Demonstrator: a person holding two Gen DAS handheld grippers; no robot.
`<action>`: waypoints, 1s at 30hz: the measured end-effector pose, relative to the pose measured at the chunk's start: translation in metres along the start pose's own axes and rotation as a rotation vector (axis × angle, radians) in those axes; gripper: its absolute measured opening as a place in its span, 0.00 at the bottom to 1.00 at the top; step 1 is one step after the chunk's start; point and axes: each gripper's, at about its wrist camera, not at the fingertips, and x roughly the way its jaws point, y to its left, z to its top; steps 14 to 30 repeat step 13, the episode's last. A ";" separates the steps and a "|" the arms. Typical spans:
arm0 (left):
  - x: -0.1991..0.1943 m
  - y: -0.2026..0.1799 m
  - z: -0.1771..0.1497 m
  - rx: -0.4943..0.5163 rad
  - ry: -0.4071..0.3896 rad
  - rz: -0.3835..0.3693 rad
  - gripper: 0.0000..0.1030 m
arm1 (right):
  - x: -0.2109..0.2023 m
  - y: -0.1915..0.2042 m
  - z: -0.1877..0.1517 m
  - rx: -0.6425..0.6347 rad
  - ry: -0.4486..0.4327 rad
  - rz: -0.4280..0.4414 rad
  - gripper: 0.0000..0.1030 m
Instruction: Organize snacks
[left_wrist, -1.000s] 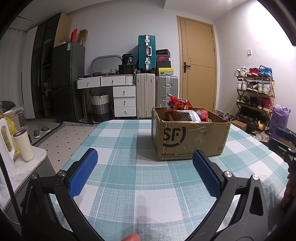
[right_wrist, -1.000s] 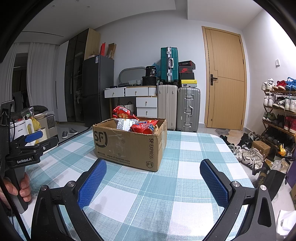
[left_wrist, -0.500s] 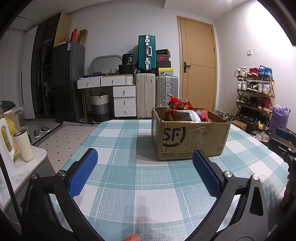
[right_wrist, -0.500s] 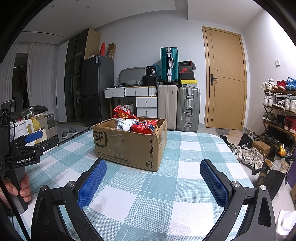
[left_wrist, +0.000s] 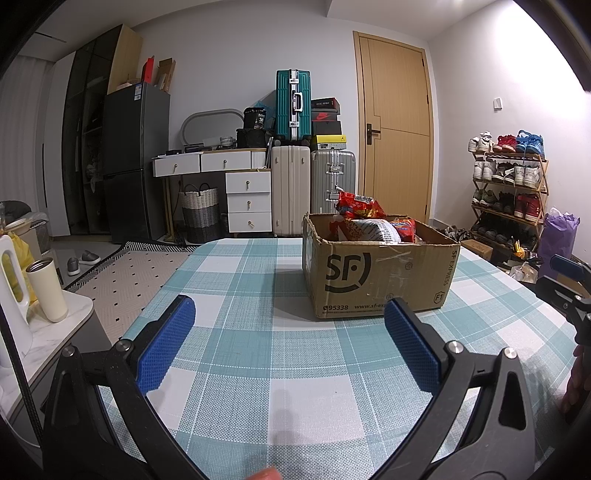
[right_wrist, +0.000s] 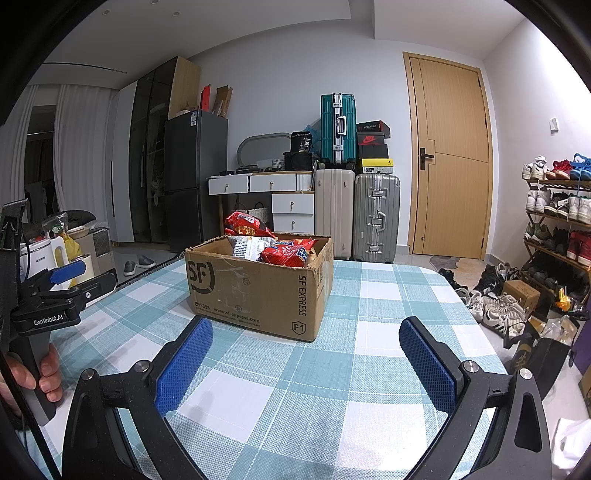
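A brown SF Express cardboard box (left_wrist: 373, 280) stands on the teal checked tablecloth (left_wrist: 258, 332); it also shows in the right wrist view (right_wrist: 258, 291). Red snack bags (left_wrist: 360, 208) and a white printed bag (left_wrist: 371, 230) stick out of its top, also visible in the right wrist view (right_wrist: 284, 253). My left gripper (left_wrist: 288, 317) is open and empty, low over the cloth, short of the box. My right gripper (right_wrist: 306, 336) is open and empty, near the box's right front corner. The left gripper also shows at the left edge of the right wrist view (right_wrist: 70, 277).
A side counter with a beige tumbler (left_wrist: 46, 290) stands left of the table. Suitcases (left_wrist: 291, 192), white drawers (left_wrist: 247, 201) and a door (left_wrist: 397, 140) are behind. A shoe rack (left_wrist: 508, 192) and loose shoes (right_wrist: 495, 310) lie to the right.
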 end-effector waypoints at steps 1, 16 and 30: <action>-0.001 0.000 0.000 0.000 0.000 0.000 0.99 | 0.000 0.000 0.000 0.000 0.000 0.000 1.00; -0.001 0.000 0.000 0.000 0.000 0.001 0.99 | 0.000 0.000 0.000 0.000 0.000 0.000 1.00; -0.001 0.000 0.000 0.000 0.000 0.001 0.99 | 0.000 0.000 0.000 0.000 0.000 0.000 1.00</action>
